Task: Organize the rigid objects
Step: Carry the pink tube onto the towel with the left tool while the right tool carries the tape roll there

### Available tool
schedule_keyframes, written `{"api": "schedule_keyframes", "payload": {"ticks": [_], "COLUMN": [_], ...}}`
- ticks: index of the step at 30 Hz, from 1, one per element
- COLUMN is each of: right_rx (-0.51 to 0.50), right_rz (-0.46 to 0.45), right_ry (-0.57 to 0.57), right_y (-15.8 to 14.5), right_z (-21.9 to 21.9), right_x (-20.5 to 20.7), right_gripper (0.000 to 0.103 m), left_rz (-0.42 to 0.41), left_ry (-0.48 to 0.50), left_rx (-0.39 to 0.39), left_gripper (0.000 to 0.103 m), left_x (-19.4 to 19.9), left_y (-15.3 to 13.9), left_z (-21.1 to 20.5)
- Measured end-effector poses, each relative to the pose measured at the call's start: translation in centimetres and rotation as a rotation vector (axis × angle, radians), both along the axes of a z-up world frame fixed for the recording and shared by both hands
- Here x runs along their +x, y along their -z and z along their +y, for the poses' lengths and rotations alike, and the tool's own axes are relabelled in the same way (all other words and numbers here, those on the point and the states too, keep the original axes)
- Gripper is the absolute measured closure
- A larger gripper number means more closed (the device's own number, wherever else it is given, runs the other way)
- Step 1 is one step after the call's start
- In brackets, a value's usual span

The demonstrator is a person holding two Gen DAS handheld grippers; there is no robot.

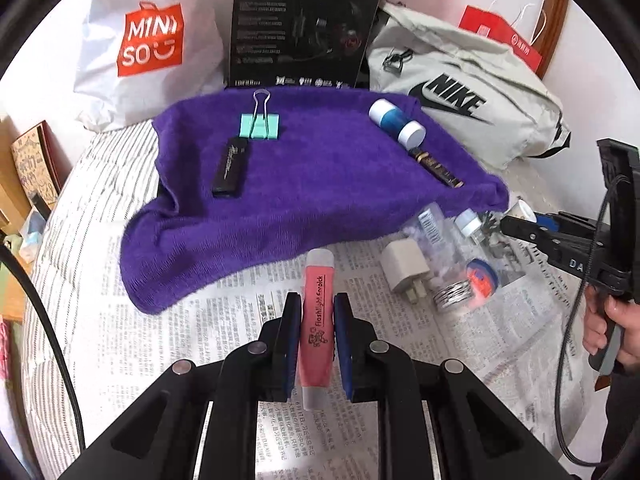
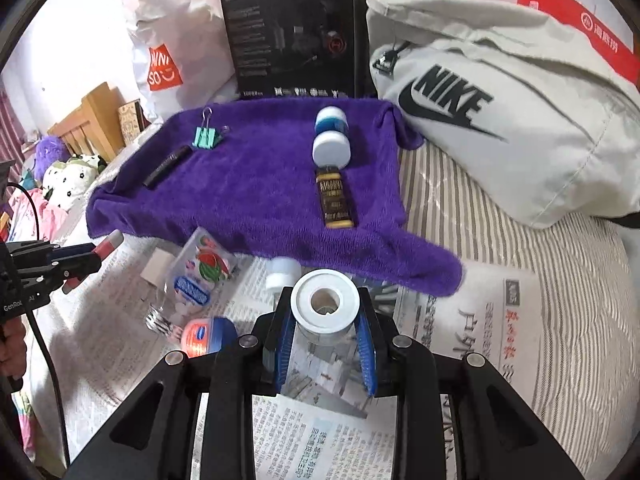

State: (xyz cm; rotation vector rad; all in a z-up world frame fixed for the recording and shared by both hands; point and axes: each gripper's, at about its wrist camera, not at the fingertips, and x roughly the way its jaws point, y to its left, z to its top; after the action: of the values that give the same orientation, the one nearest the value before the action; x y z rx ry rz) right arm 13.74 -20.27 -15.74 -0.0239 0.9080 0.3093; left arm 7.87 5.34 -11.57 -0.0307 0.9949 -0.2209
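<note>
My left gripper (image 1: 317,320) clamps the pink flashlight tube (image 1: 318,312), long axis pointing ahead at the purple towel (image 1: 300,184); my right gripper (image 2: 324,320) grips a white-capped clear bottle (image 2: 324,302), nearer the towel.

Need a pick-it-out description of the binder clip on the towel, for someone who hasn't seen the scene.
Find the purple towel spread on the bed in front of the black box. At its far left end, just beyond the flat black stick, sits the binder clip. It is the only mint-green item on the towel, with silver wire handles.
</note>
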Motion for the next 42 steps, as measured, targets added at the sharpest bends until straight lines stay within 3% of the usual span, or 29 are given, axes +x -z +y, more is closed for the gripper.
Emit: {"api": "schedule_keyframes", "payload": {"ticks": [10, 19, 33, 42], "right_rx": [-0.001, -0.02, -0.084, -0.082], "right_rz": [-0.03, -0.022, 0.087, 0.069], "right_ry": [-0.06, -0.115, -0.158, -0.159], "right_y": [-2.4, -2.4, 2.3, 2.5], "right_z": [1.3, 4.3, 7.1, 7.2], "right_x": [3.0, 7.8, 10.9, 11.1], "right_gripper": [0.074, 0.074, 0.074, 0.074], "left_rz": [-0.03, -0.047, 0.007, 0.033], "left_ry": [-0.024, -0.05, -0.065, -0.039], "left_rx": [-0.008, -0.001, -0.011, 0.023], "left_gripper": [0.087, 0.087, 0.087, 0.087], "left_x": [2.1, 6.6, 12.1, 15.3], "left_y": [-2.2, -3.1, 0.1, 2.3], "left_z": [1.4, 3.1, 2.7, 2.0]}}
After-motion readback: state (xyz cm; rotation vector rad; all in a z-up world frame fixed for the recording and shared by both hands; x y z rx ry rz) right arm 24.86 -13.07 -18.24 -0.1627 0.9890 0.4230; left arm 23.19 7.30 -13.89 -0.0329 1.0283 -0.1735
